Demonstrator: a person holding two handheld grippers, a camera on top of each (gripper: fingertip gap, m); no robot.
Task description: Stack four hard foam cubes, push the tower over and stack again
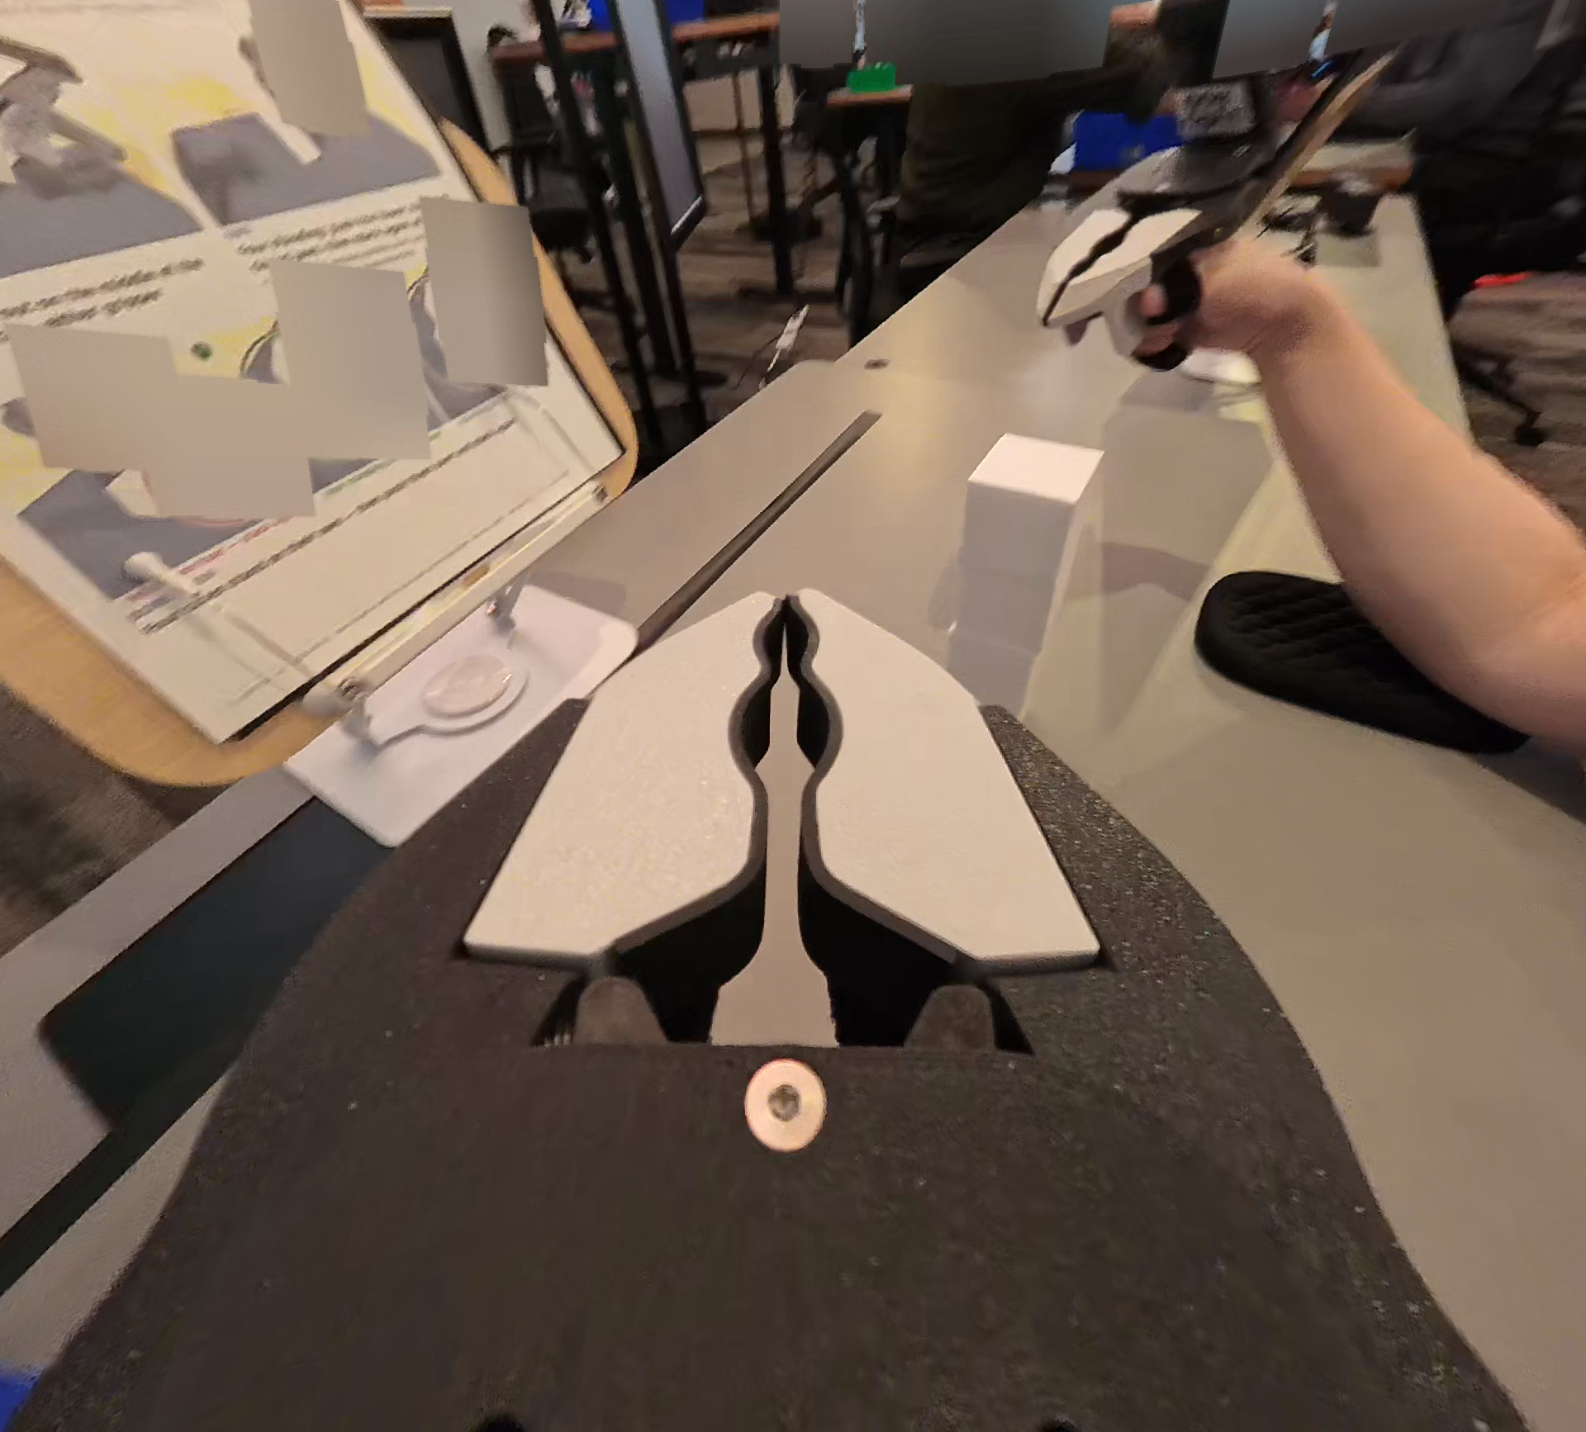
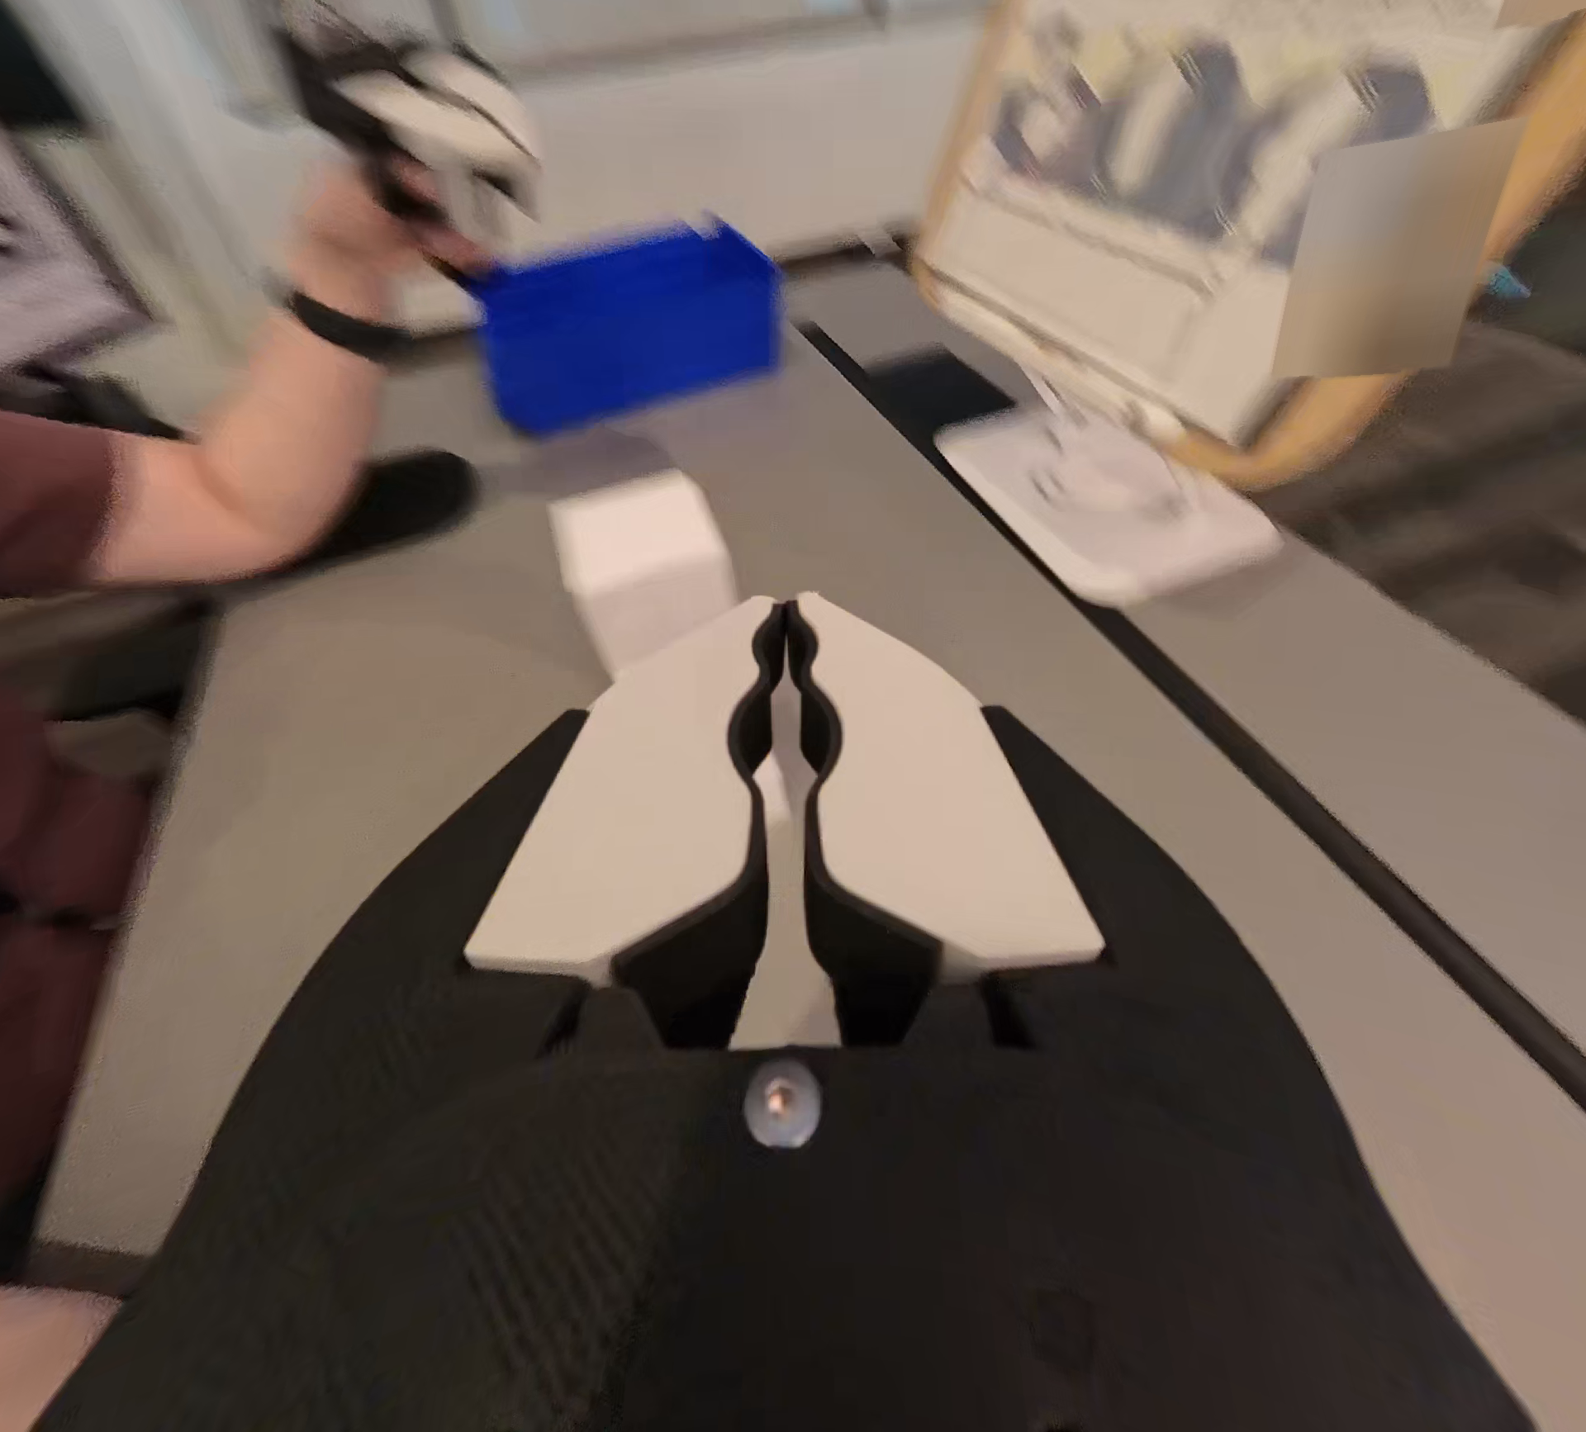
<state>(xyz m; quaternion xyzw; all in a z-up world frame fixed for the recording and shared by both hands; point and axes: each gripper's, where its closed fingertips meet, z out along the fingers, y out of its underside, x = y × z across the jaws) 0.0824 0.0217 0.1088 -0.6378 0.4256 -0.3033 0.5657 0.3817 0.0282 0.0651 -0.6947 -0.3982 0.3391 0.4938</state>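
A tower of white foam cubes (image 1: pixel 1026 533) stands upright on the grey table (image 1: pixel 815 498); its lower cubes are blurred. My left gripper (image 1: pixel 786 601) is shut, pads touching, with nothing between them, up above the table and to the left of the tower. My right gripper (image 2: pixel 786 606) is also shut with nothing between its pads, above and just behind the tower (image 2: pixel 639 558). In the left wrist view the right gripper (image 1: pixel 1090 275) hangs in a hand above and beyond the tower. In the right wrist view the left gripper (image 2: pixel 446 121) is raised far off at the upper left.
A poster board (image 1: pixel 257 275) on a white stand (image 1: pixel 446 713) stands at the table's left edge. A blue bin (image 2: pixel 631 327) sits beyond the tower. A black pad (image 1: pixel 1339 661) lies under the person's forearm. A dark slot (image 1: pixel 764 524) runs along the table. Some 30 centimetres of space lies between my two pairs of fingers.
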